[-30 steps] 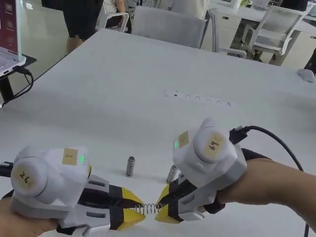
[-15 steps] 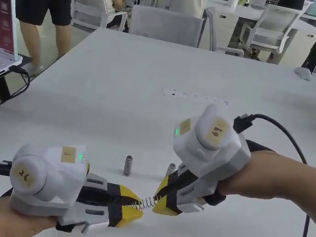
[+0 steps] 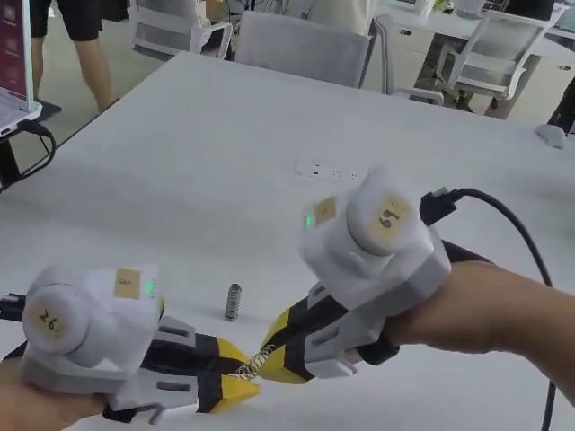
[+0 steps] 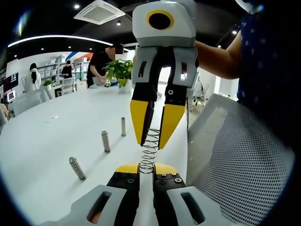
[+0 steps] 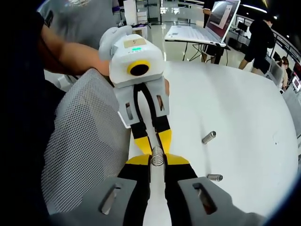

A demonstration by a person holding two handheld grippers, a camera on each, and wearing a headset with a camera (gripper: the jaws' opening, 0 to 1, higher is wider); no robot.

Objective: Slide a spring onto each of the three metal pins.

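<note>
A loose steel spring [image 3: 254, 363] spans the gap between my two grippers low over the white table. My left gripper [image 3: 241, 382] is shut on one end and my right gripper [image 3: 268, 350] is shut on the other. In the left gripper view the spring [image 4: 149, 151] rises from my left gripper [image 4: 141, 168] into the right gripper [image 4: 151, 141]. Left of them stand two sprung pins [image 4: 77, 168] [image 4: 106, 141] and a bare pin [image 4: 123, 126]. One sprung pin [image 3: 234, 302] shows in the head view. In the right gripper view the spring [image 5: 157, 156] sits end-on in my right gripper [image 5: 157, 162].
The white table [image 3: 225, 162] has an inset socket strip [image 3: 332, 171] at mid depth. Grey chairs [image 3: 296, 45] line its far edge. A mesh chair [image 4: 235, 155] stands by the near edge. A black cable [image 3: 512, 224] trails from the right gripper. A laptop [image 5: 197, 28] sits on a side stand.
My right gripper has moved left and tilted down toward the left gripper, shortening the spring's span. It now hides the second sprung pin in the head view. A person behind has walked off.
</note>
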